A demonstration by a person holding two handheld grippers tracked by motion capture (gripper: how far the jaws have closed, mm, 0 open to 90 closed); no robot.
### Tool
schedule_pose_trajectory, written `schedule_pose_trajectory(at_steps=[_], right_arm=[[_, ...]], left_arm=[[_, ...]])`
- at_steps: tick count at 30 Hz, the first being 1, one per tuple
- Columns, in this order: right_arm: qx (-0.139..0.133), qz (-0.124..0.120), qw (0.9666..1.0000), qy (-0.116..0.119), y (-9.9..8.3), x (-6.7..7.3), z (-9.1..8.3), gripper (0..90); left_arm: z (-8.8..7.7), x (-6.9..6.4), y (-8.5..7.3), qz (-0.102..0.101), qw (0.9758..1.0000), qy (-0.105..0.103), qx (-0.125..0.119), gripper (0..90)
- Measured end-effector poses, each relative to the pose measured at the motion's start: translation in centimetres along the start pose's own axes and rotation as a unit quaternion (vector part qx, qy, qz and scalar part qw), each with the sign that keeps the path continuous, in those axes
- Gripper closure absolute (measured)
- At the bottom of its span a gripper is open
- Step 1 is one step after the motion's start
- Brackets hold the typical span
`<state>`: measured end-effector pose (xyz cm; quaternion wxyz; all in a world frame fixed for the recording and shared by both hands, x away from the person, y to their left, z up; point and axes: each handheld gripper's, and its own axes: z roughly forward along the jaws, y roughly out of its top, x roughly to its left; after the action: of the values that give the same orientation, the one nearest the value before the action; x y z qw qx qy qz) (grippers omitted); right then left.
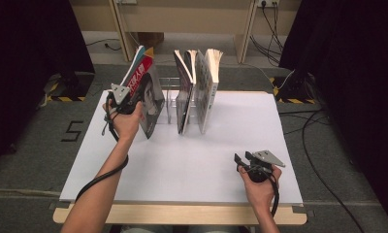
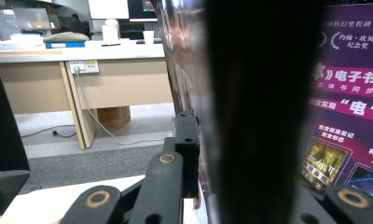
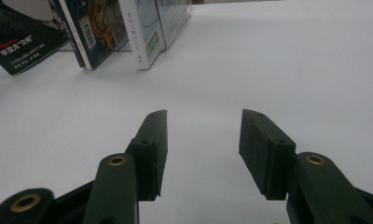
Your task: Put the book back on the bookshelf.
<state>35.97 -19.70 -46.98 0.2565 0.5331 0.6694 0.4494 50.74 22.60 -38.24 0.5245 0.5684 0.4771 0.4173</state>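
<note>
White surface (image 1: 182,165) carries everything. At left, left tongs (image 1: 126,99) sit w/ jaws either side of a tilted magazine (image 1: 146,94) just beside a clear rack (image 1: 170,104); can't tell if the pads press it. Books (image 1: 197,92) stand upright in the rack. At right, right tongs (image 1: 241,160) gape wide, nothing between, low over bare surface

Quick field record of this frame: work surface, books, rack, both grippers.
surface: white board on a wooden table
left gripper: at the leaning red-and-grey magazine, magazine between its jaws; grip unclear
right gripper: open, empty, low over the board
rack: clear wire book rack
other books: two upright paperback books in the rack, pages fanned at top
</note>
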Motion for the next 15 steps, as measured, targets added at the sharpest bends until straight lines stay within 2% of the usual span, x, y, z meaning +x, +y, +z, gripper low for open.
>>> schedule_pose_trajectory(at_steps=[3,7,13,15], right_arm=[[-0.001,0.000,1.0000,0.000,0.02,-0.05,-0.04,52.7],[0.001,0.001,1.0000,-0.001,-0.03,-0.13,0.01,52.6],[0.000,0.003,1.0000,0.000,-0.01,-0.13,-0.03,52.6],[0.000,0.003,1.0000,0.000,-0.04,-0.14,-0.02,52.6]], left_arm=[[0.10,-0.03,0.05,-0.003,1.0000,-0.001,0.004,76.2],[0.38,-0.09,0.26,-0.009,0.9999,-0.001,0.010,78.4],[0.38,-0.01,0.40,-0.017,0.9997,0.001,0.015,72.6],[0.32,0.08,0.33,-0.024,0.9996,-0.002,0.015,68.1]])
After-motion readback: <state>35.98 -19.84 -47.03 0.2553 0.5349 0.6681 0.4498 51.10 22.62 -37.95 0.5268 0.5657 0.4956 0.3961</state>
